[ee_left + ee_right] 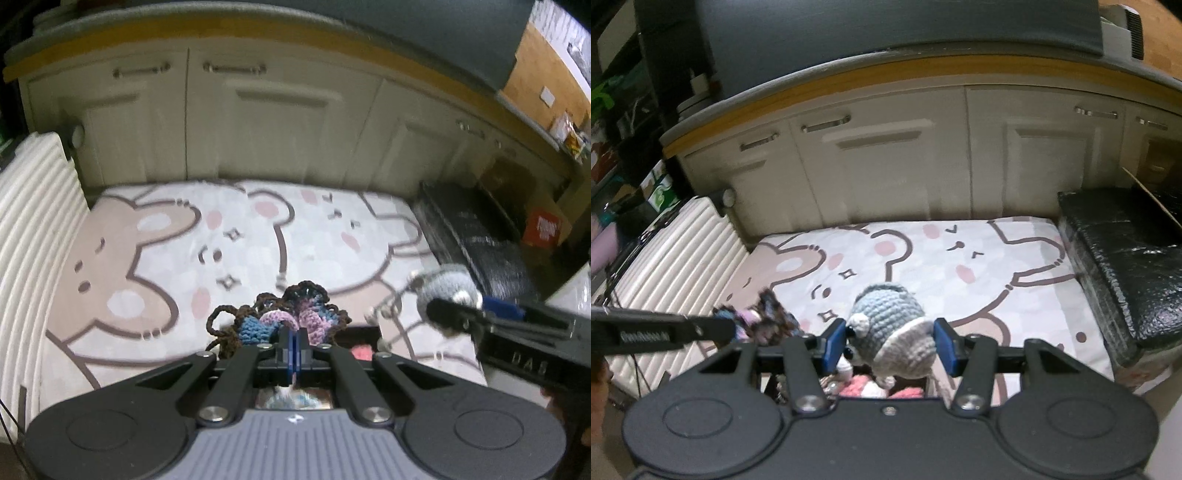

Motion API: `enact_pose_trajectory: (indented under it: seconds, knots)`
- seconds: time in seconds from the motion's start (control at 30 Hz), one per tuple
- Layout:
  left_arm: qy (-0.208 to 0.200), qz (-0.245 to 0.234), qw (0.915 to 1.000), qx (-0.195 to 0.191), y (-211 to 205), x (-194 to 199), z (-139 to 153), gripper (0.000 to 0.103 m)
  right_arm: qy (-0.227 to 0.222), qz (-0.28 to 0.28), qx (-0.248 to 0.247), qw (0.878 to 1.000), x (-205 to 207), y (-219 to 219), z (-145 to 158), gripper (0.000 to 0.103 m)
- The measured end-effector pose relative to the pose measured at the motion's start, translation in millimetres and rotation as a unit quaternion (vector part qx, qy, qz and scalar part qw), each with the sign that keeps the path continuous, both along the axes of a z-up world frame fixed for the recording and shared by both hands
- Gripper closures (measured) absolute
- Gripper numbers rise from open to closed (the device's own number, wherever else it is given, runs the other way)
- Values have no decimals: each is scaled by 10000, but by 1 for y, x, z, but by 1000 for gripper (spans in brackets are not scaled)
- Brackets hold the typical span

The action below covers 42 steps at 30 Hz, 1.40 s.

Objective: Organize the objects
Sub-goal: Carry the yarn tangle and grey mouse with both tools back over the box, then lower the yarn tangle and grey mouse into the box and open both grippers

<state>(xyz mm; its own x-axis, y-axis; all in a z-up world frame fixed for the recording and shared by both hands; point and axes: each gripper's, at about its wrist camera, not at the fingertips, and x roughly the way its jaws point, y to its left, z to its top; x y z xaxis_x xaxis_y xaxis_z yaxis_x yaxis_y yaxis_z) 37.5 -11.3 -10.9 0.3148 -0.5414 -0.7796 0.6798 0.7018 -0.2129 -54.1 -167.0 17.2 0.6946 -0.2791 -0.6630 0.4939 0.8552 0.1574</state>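
Dim, flat indoor light with soft shadows — the left wrist view is smeared by motion blur, the right sharper; fisheye bends the cabinets [886, 155] at both edges.

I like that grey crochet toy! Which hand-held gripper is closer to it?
Right. The right hand-held gripper has the grey toy between its fingers. The left hand-held gripper is off beside it, shut on a dark crochet flower.

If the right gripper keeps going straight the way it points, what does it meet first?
Probably the cartoon bear rug. The right gripper, shut on the grey crochet toy, points down at bare rug, short of the cream cabinets. Depth is unclear.
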Motion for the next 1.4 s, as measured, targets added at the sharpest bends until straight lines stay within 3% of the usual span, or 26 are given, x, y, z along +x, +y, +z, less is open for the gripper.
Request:
enact_pose_trajectory:
  seconds: [0.33,0.43,0.7,0.93,1.0,1.03,1.07,1.1,1.23,1.3,1.4]
  knots:
    - [687,-21,9973,243,-2,3,-45,101,381,197,34,9991,0,11,-16,50]
    - [840,75,9961,275,-1,6,-50,96,514,239,133,9983,0,9,-23,50]
    - [740,85,9959,505,-2,4,-55,96,705,443,331,9960,2,12,-35,50]
    - [617,-44,9957,696,-4,-1,-59,96,933,633,867,9898,13,11,-56,50]
    - [594,-81,9954,742,-6,-2,-60,96,899,624,960,9893,15,11,-60,49]
    - [580,-94,9954,762,-6,-2,-60,96,905,592,945,9896,16,11,-61,44]
    - [575,-108,9952,782,-6,-3,-61,96,923,590,937,9896,18,11,-62,33]
    - [578,-117,9951,791,-6,-3,-61,96,935,608,930,9894,19,11,-62,30]
    - [560,-149,9949,822,-8,-3,-62,96,938,675,901,9892,17,12,-60,36]
    - [552,-161,9948,841,-9,-3,-63,96,1041,694,912,9879,18,12,-62,47]
    - [545,-186,9944,884,-11,-3,-66,96,1188,689,913,9863,19,11,-67,57]
